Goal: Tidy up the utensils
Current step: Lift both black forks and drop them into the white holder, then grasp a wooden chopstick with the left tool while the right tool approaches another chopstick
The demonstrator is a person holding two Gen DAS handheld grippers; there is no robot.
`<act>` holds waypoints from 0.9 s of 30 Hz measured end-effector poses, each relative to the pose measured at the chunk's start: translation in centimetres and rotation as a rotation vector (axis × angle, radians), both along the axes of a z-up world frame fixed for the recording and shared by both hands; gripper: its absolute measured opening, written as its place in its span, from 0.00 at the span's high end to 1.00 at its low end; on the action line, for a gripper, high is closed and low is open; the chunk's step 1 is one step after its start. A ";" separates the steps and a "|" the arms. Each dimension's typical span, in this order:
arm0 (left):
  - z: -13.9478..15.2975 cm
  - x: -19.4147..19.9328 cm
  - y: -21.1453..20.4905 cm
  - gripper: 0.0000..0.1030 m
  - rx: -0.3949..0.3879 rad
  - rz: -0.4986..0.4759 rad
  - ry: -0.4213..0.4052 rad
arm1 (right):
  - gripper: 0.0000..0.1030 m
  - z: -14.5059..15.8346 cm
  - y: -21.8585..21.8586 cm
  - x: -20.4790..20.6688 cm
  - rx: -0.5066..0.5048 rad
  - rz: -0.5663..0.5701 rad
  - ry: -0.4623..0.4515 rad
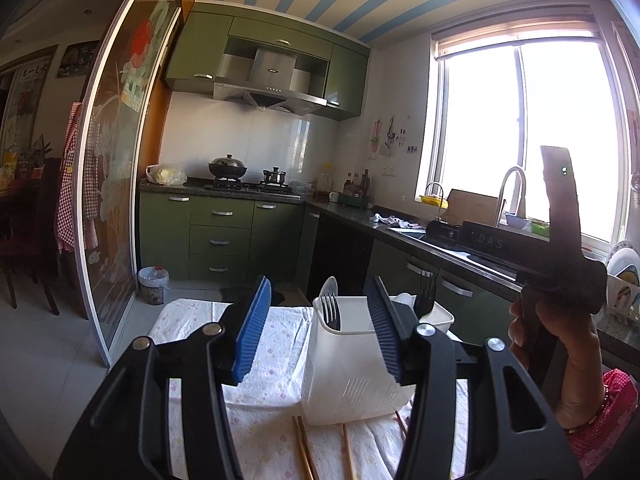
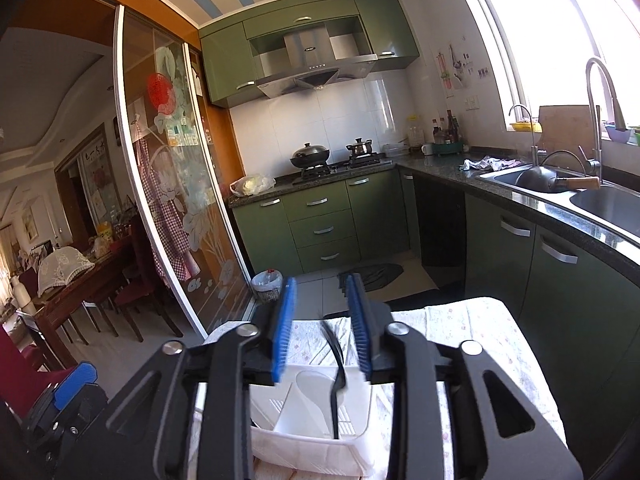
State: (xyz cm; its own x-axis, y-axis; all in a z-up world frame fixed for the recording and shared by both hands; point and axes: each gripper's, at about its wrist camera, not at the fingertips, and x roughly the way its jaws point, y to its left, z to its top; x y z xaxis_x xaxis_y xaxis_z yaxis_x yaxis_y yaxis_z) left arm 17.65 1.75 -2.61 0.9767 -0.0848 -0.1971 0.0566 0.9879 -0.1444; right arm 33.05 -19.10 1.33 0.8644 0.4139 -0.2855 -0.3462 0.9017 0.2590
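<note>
A white plastic utensil holder (image 1: 344,376) stands on a small table with a floral cloth (image 1: 272,432). A black fork (image 1: 331,312) and a white spoon (image 1: 329,286) stand in it; a second black fork (image 1: 426,290) stands in a rear compartment. My left gripper (image 1: 316,332) is open, its pads on either side of the holder, not touching. Wooden chopsticks (image 1: 304,448) lie on the cloth in front. My right gripper (image 2: 322,328) is open above the holder (image 2: 320,420), with a black fork (image 2: 335,364) standing between its pads, apart from them. A white spoon (image 2: 314,396) lies inside.
The right hand and its gripper body (image 1: 560,280) are at right in the left wrist view. A green kitchen counter with a sink (image 2: 560,184) runs along the right. A stove with pots (image 2: 312,156) is at the back. A bin (image 2: 266,282) stands by a glass sliding door.
</note>
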 end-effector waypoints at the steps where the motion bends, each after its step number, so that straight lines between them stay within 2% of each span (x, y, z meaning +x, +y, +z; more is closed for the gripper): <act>1: 0.0 0.0 -0.1 0.50 -0.001 -0.005 0.010 | 0.59 0.1 -0.3 -0.6 0.001 0.000 -0.008; 8: -1.1 0.8 -1.5 0.50 0.041 -0.019 0.139 | 0.59 -0.1 -2.9 -5.0 0.012 -0.003 0.017; 12: -3.2 2.5 -2.9 0.50 0.102 -0.018 0.315 | 0.57 -1.2 -4.7 -7.4 0.010 -0.004 0.044; 16: -6.5 4.7 -4.1 0.64 0.122 -0.054 0.548 | 0.54 -2.4 -6.3 -8.9 0.014 0.001 0.090; 18: -8.0 5.7 -4.5 0.67 0.132 -0.068 0.636 | 0.54 -2.6 -6.7 -9.5 0.011 0.005 0.097; 21: -9.8 6.6 -5.1 0.67 0.172 -0.059 0.706 | 0.54 -2.9 -7.1 -10.3 0.010 0.015 0.103; 24: -11.4 7.3 -5.3 0.68 0.162 -0.070 0.799 | 0.54 -3.0 -7.4 -10.8 0.004 0.024 0.110; 27: -12.6 8.0 -5.6 0.73 0.162 -0.083 0.874 | 0.53 -3.2 -7.5 -11.0 0.001 0.028 0.119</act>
